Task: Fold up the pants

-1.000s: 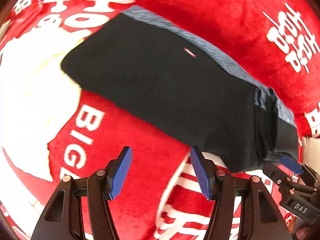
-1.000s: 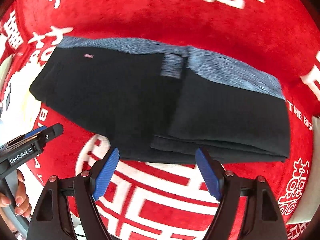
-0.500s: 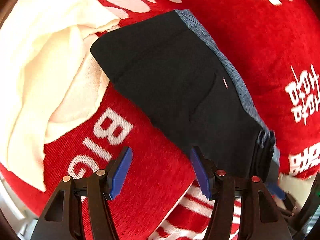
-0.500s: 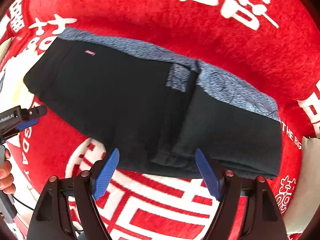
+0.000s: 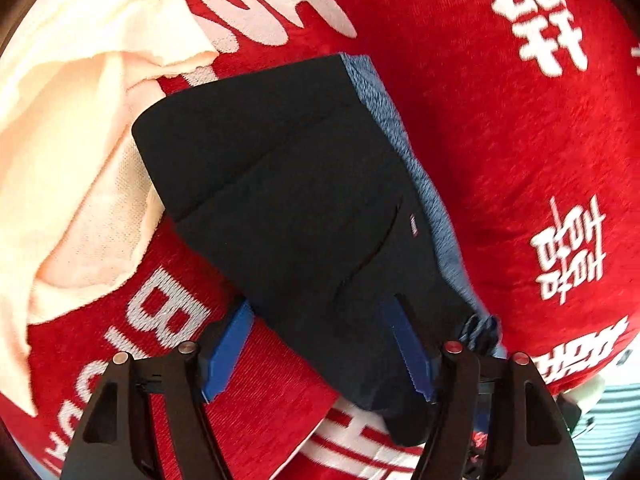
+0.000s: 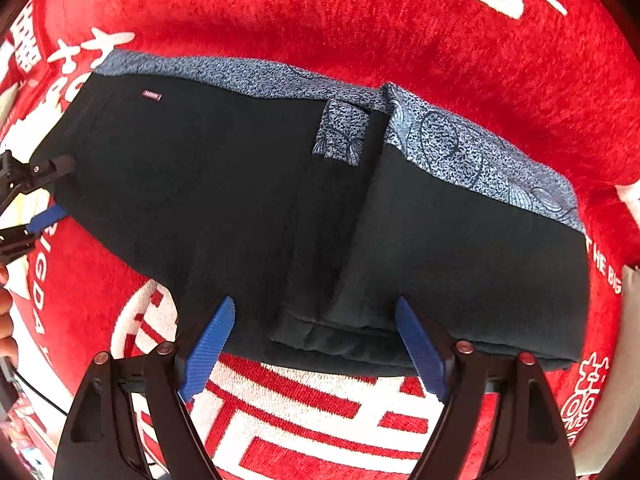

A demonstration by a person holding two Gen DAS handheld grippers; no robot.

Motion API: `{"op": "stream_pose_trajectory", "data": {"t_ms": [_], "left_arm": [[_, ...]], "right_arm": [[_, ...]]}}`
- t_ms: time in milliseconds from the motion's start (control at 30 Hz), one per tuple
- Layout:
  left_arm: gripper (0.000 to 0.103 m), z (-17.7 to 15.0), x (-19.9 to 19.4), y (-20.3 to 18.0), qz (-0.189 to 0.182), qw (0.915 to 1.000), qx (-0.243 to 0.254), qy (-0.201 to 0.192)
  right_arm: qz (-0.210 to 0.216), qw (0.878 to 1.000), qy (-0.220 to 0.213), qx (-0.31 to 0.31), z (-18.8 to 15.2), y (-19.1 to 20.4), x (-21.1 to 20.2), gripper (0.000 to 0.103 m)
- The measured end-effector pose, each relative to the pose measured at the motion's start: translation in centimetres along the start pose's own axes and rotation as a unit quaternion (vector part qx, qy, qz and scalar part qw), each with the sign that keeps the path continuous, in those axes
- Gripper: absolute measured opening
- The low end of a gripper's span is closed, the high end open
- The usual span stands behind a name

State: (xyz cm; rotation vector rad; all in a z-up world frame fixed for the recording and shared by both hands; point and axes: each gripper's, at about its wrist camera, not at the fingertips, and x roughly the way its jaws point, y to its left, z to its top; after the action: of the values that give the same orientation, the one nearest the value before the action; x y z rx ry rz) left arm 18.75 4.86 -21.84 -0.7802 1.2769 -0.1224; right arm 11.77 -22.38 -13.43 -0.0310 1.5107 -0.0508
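Note:
The black pants (image 6: pixel 248 184) with a blue-grey patterned waistband (image 6: pixel 460 148) lie folded on the red blanket; they also show in the left wrist view (image 5: pixel 304 216). My left gripper (image 5: pixel 320 344) is open and straddles the near left corner of the folded pants, its blue fingers (image 5: pixel 228 350) on either side of the edge. It also shows at the left edge of the right wrist view (image 6: pixel 44 196). My right gripper (image 6: pixel 316 344) is open with its fingers at the near edge of the folded layers, right finger over the cloth.
A red blanket (image 6: pixel 400 32) with white lettering covers the surface. A cream cloth (image 5: pixel 60 152) lies left of the pants, partly under their far corner. A hand (image 6: pixel 6 312) shows at the left edge.
My left gripper has moved forward and right onto the corner of the pants. My right gripper has moved closer to the near edge of the pants. Both stayed open.

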Motion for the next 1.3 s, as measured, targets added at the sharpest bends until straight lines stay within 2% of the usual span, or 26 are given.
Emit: {"op": "stream_pose_trajectory", "data": {"t_ms": [167, 267, 367, 500, 567, 633, 667, 700, 733, 767, 833, 900, 1000, 1200, 1300], "left_arm": [[0.070, 0.1, -0.1, 0.9, -0.057, 0.9975, -0.034, -0.024], [0.070, 0.2, -0.3, -0.6, -0.085, 0.9955, -0.005, -0.042], [0.070, 0.5, 0.5, -2.2, -0.068, 0.9956, 0.036, -0.053], [0.070, 0.6, 1.6, -2.2, -0.051, 0.9966, 0.024, -0.060], [0.070, 0.4, 1.6, -2.6, -0.027, 0.9970, 0.034, -0.064], [0.070, 0.2, 1.8, -3.7, 0.017, 0.9964, 0.056, -0.061], [0.068, 0.1, 2.0, -4.1, 0.032, 0.9958, 0.061, -0.061], [0.054, 0.1, 2.0, -4.5, 0.051, 0.9946, 0.065, -0.062], [0.034, 0.1, 2.0, -4.6, 0.077, 0.9926, 0.068, -0.064], [0.027, 0.1, 2.1, -4.6, 0.092, 0.9914, 0.066, -0.065], [0.022, 0.3, 1.7, -3.7, 0.078, 0.9942, 0.044, -0.060], [0.021, 0.3, 1.5, -3.7, 0.082, 0.9935, 0.053, -0.059], [0.021, -0.4, 1.2, -5.5, 0.113, 0.9853, 0.105, -0.074], [0.021, -2.7, 0.4, -8.8, 0.170, 0.9557, 0.213, -0.111], [0.021, -3.1, 0.8, -9.7, 0.193, 0.9419, 0.248, -0.119]], "right_arm": [[0.004, 1.000, -0.009, -0.009, -0.2, -0.4, 0.1, 0.088], [0.003, 1.000, -0.018, -0.025, -0.7, -0.1, 0.2, 0.090], [0.004, 0.999, -0.024, -0.029, -1.2, 0.4, 0.3, 0.091], [0.008, 0.999, -0.025, -0.033, -1.0, 0.3, 0.2, 0.091], [0.007, 0.999, -0.024, -0.036, -1.0, 0.3, 0.2, 0.091], [0.009, 0.999, -0.021, -0.036, -0.8, 0.2, -0.2, 0.091], [0.012, 0.999, -0.020, -0.035, -0.5, 0.3, -0.2, 0.091], [0.014, 0.999, -0.019, -0.032, -0.3, 0.2, -0.5, 0.091], [0.016, 0.999, -0.018, -0.027, 0.0, 0.0, -1.0, 0.091], [0.019, 0.999, -0.020, -0.021, 0.4, -0.1, -1.5, 0.091], [0.028, 0.999, -0.022, -0.014, 1.2, -0.4, -2.4, 0.091], [0.042, 0.999, -0.022, -0.011, 2.4, -0.5, -3.4, 0.091], [0.069, 0.997, -0.015, -0.013, 4.8, 0.0, -4.5, 0.091], [0.134, 0.990, 0.028, -0.034, 12.0, 3.3, -5.5, 0.092], [0.161, 0.983, 0.061, -0.056, 16.0, 6.5, -5.6, 0.098]]}}
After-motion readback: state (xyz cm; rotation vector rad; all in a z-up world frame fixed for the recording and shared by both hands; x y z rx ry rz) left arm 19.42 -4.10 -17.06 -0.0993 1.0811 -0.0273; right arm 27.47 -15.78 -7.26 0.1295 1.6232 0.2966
